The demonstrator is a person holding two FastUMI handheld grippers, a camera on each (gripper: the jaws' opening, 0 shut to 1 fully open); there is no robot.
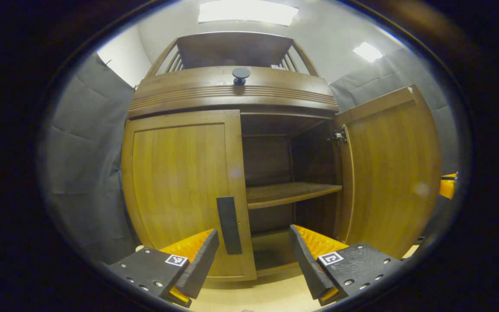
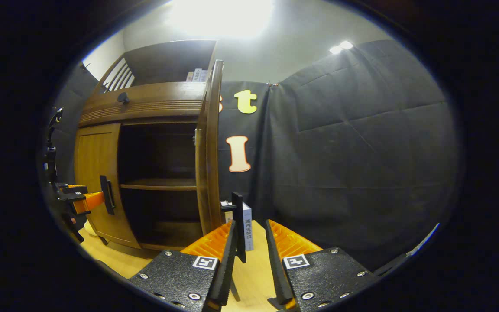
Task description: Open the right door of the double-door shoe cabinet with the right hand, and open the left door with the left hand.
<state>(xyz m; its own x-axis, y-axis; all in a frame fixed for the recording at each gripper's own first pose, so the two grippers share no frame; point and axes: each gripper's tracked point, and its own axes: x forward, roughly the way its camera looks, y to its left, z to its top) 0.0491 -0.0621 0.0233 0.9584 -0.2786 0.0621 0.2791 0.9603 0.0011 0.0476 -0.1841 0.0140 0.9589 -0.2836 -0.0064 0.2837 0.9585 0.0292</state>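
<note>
1. Shoe cabinet [image 1: 232,95] is seen on the table [image 1: 254,294]; its right door [image 1: 388,173] is swung wide, its left door [image 1: 180,182] is shut.
2. Left gripper [image 1: 254,255] is held before the left door's handle [image 1: 229,225], jaws apart, nothing gripped.
3. Right gripper [image 2: 250,247] is seen with jaws parted about the right door's handle [image 2: 238,225]; contact cannot be told.

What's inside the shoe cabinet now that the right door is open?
Behind the open right door, the shoe cabinet shows a bare wooden shelf with dark space above and below. The closed left door covers the left half, so that side's contents cannot be seen.
</note>
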